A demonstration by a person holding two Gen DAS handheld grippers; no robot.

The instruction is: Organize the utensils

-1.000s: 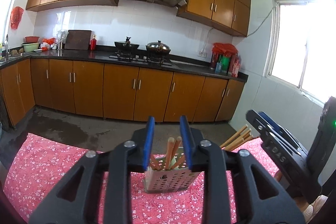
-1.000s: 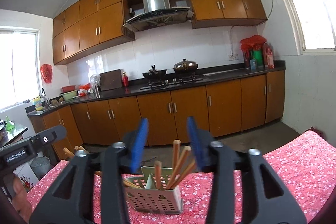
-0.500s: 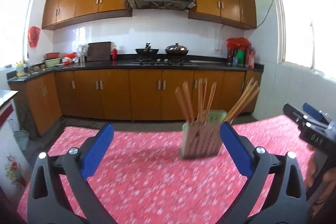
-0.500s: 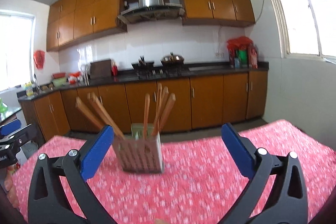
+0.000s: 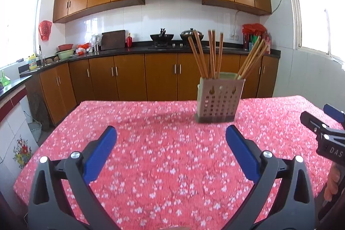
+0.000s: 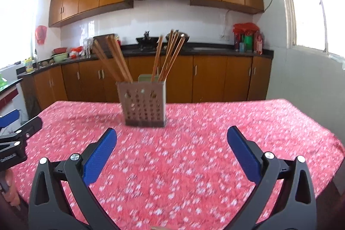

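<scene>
— What is on the worktop (image 5: 163, 165)?

— A red flowered cloth covers it. In the left view the perforated holder (image 5: 220, 100) stands upright at one o'clock; in the right view (image 6: 144, 104) at eleven o'clock.

— And the chopsticks?

— The chopsticks (image 5: 212, 53) lean inside it, in two bunches.

— The tongs?

— The left tongs (image 5: 171, 139) are spread wide and carry nothing. The right tongs (image 6: 171, 140) also.

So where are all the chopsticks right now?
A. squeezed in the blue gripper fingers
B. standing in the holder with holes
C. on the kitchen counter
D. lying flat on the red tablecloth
B: the chopsticks stand in the perforated holder on the tablecloth, and both grippers are open and empty.
</scene>
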